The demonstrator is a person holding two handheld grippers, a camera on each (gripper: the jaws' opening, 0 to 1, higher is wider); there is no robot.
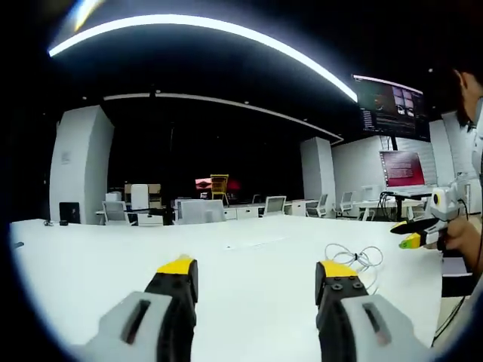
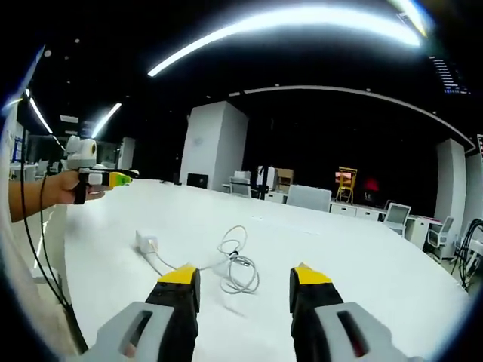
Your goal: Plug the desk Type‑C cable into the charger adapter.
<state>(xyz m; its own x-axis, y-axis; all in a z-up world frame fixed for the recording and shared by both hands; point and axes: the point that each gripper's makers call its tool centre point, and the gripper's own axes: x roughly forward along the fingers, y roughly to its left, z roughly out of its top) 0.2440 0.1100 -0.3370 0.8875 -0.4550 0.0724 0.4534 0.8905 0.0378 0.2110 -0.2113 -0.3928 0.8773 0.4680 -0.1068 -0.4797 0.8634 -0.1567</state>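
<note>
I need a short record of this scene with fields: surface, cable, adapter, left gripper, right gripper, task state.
surface: white table
cable: white cable, loosely coiled on the table, ahead of the right gripper
adapter: white charger adapter, lying on the table beside the coil
left gripper: left gripper, jaws open, holding nothing
right gripper: right gripper, jaws open, holding nothing
task state: nothing grasped; whether the cable is plugged in cannot be told

The room is dimly lit overall; strong glare is thrown by the curved ceiling light strips (image 1: 226, 30), the white table (image 1: 249, 279) is washed out, and heavy fisheye bending is seen at edges.
</note>
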